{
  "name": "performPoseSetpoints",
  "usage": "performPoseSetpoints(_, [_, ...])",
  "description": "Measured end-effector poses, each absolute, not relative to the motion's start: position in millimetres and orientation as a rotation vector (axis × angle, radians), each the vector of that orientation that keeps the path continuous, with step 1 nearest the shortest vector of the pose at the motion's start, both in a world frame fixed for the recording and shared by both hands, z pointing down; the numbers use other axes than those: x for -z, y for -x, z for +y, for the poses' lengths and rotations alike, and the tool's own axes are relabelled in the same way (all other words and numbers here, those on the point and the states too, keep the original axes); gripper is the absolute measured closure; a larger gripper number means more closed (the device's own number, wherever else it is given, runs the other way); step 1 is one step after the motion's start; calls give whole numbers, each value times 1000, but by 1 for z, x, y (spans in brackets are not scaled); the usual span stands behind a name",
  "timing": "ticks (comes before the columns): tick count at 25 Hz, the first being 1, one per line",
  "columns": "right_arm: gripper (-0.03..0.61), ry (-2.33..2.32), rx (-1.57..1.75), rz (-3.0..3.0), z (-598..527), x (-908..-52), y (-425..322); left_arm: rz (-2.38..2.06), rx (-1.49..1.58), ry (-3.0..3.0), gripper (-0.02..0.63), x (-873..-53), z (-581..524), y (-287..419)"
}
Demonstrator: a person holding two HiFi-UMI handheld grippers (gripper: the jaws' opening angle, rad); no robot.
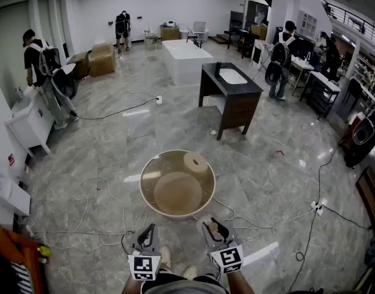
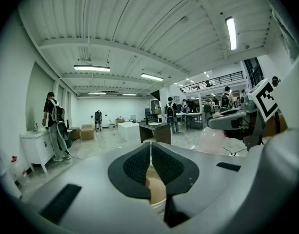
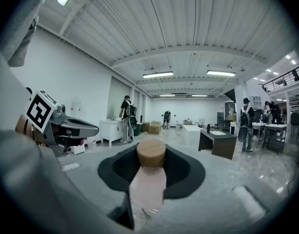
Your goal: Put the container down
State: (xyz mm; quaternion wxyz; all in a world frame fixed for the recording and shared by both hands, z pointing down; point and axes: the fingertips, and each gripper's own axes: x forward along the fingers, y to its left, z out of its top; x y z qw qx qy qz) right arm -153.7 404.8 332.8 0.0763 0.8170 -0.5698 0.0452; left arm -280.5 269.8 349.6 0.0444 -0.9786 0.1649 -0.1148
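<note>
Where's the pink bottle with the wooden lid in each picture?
Head view: pink bottle bottom centre, in right gripper.
Left gripper view: right of middle, under that gripper.
Right gripper view: centre, between the jaws.
Shared landmark: dark sink cabinet.

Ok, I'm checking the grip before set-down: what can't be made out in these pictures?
Base of the container: right gripper view, the gripper's own body hides it.
Body of the container: head view, the right gripper covers nearly all of it.
The tan thing past the left gripper: left gripper view, its shut jaws hide most of it.
</note>
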Motion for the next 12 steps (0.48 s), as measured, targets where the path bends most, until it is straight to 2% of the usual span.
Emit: performPoseSetpoints(12, [453, -2439, -132, -1735, 422, -327, 153, 474, 348, 3001, 588, -352, 293, 270])
